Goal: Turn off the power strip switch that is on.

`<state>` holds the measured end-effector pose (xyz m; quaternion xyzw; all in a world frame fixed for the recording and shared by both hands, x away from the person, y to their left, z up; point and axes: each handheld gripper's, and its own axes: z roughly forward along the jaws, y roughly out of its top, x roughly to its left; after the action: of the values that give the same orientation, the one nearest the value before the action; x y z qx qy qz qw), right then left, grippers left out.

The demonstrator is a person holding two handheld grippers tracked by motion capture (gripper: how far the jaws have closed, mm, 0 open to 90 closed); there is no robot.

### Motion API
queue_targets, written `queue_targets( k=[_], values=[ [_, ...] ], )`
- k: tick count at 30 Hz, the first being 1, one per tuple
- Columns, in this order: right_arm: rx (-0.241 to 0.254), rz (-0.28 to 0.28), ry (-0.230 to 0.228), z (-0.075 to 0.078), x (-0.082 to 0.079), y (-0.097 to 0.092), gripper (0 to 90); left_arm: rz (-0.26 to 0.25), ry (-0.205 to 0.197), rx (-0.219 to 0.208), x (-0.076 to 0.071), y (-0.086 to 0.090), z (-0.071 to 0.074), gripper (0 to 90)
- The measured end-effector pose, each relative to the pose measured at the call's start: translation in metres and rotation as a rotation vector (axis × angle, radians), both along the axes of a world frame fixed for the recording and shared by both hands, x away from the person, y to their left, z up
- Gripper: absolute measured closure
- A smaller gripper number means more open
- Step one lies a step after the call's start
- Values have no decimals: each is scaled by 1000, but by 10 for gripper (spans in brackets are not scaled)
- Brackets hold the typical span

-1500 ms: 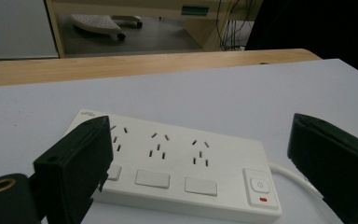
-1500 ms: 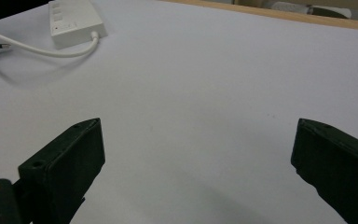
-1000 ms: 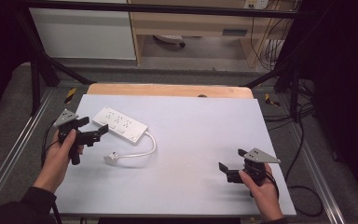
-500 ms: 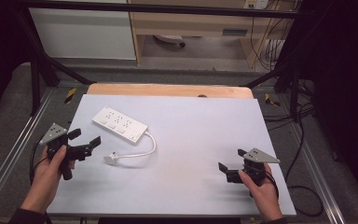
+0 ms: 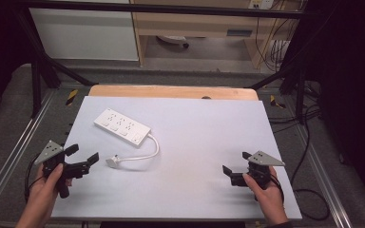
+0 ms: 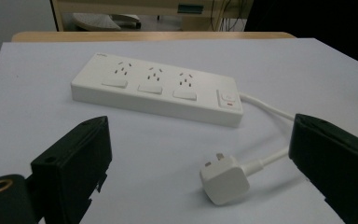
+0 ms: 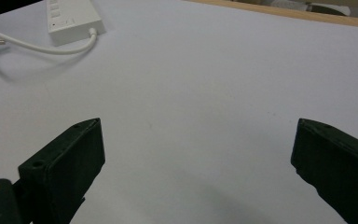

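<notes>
A white power strip (image 5: 122, 126) (image 6: 156, 89) lies on the white table top (image 5: 195, 142), left of centre. Its cord (image 5: 149, 151) curls round to a white plug (image 5: 112, 161) (image 6: 224, 178) lying loose on the table. My left gripper (image 5: 82, 154) (image 6: 200, 158) is open near the table's left front edge, its jaws pointing at the plug, apart from it. My right gripper (image 5: 235, 162) (image 7: 196, 158) is open at the right front, low over bare table with nothing between its jaws. The strip's end (image 7: 72, 18) and cord (image 7: 37, 45) show far off in the right gripper view.
A wooden board edge (image 5: 171, 91) runs along the table's far side. Metal frame rails (image 5: 14, 142) flank the table, and cables (image 5: 309, 142) hang at the right. A shelf unit (image 5: 195, 28) stands behind.
My left gripper has drawn back from the power strip toward the left front edge of the table and now stands open. The right gripper has stayed in place.
</notes>
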<state>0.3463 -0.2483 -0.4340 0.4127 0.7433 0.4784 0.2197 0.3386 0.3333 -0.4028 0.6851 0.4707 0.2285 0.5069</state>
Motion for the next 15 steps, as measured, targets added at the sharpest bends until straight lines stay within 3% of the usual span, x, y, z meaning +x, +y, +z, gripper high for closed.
queue_targets(
  k=[5,15],
  values=[
    [-2,-1,2,0,0,1,32,-8,7,-13,-9,-2,-7,60],
    [-4,-3,4,0,0,1,32,-28,13,21,-23,-8,-17,64]
  ],
)
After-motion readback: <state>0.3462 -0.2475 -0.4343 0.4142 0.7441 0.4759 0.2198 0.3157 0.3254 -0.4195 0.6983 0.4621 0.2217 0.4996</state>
